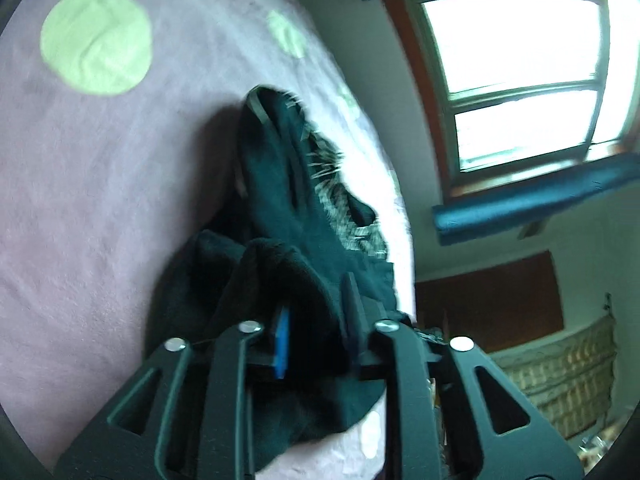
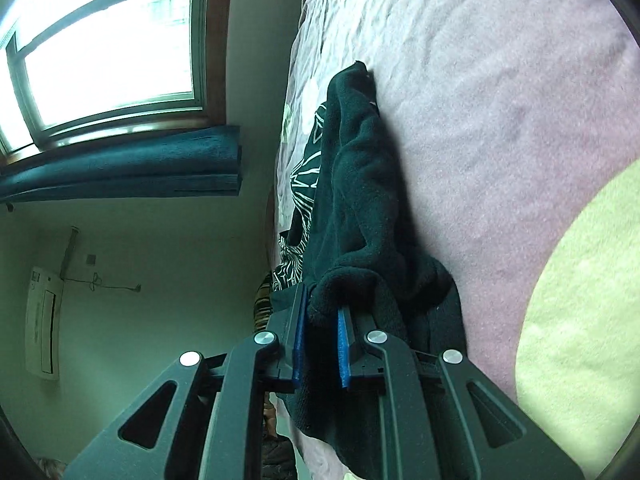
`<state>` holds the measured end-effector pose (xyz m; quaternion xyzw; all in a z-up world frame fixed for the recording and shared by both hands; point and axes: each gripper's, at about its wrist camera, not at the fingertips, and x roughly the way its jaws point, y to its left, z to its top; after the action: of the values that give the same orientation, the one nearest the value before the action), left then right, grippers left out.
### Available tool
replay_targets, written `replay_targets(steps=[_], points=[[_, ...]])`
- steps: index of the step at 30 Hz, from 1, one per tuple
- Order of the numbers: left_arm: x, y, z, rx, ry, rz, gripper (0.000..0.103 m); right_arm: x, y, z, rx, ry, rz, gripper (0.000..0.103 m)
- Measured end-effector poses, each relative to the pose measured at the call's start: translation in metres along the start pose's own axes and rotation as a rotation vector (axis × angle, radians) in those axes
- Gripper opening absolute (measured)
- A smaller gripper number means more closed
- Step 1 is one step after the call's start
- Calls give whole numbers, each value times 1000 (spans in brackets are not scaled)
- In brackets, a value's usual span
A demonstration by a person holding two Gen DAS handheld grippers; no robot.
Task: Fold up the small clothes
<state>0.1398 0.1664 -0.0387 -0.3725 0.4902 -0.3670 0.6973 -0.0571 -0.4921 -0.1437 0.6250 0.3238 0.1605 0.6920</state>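
Observation:
A dark fleece garment (image 1: 276,184) lies bunched along the edge of a pink bed cover (image 1: 100,200) with pale green circles. A black piece with white line patterns (image 1: 340,200) lies against it on the window side. My left gripper (image 1: 318,296) stands partly open; a fold of the fleece sits loosely between its fingers, and one blue pad shows bare. In the right wrist view the same fleece (image 2: 360,184) runs away from my right gripper (image 2: 322,300), which is shut on a rolled fold of it. The patterned piece (image 2: 308,168) lies to its left on the cover (image 2: 500,120).
The bed's edge drops off just beside the clothes. Beyond it are a bright window (image 1: 512,60), a blue rolled blind (image 1: 540,208) and a wicker basket (image 1: 568,376). A white wall unit (image 2: 42,320) hangs on the far wall. The pink cover spreads wide on the other side.

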Motion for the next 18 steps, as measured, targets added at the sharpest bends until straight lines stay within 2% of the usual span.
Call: replay_targets(steps=[2, 4, 7, 9, 12, 13, 15, 18], points=[[-15, -6, 3, 22, -45, 12, 29, 4, -1, 3, 25, 1, 17, 14], [-29, -10, 3, 70, -102, 75, 44, -2, -2, 5, 26, 7, 20, 15], [-39, -13, 3, 131, -122, 149, 46, -7, 3, 6, 18, 13, 29, 24], [-40, -20, 1, 206, -129, 228, 48, -13, 5, 8, 16, -4, 44, 31], [-35, -28, -4, 301, -97, 279, 54, -32, 14, 12, -2, -83, 69, 45], [-31, -31, -5, 328, -85, 289, 55, -40, 19, 14, -31, -124, 48, 54], [-20, -37, -6, 396, -56, 316, 57, -52, 30, 15, -98, -159, 3, 55], [-3, -44, -1, 470, -15, 332, 62, -51, 44, 15, -176, -127, -11, 55]])
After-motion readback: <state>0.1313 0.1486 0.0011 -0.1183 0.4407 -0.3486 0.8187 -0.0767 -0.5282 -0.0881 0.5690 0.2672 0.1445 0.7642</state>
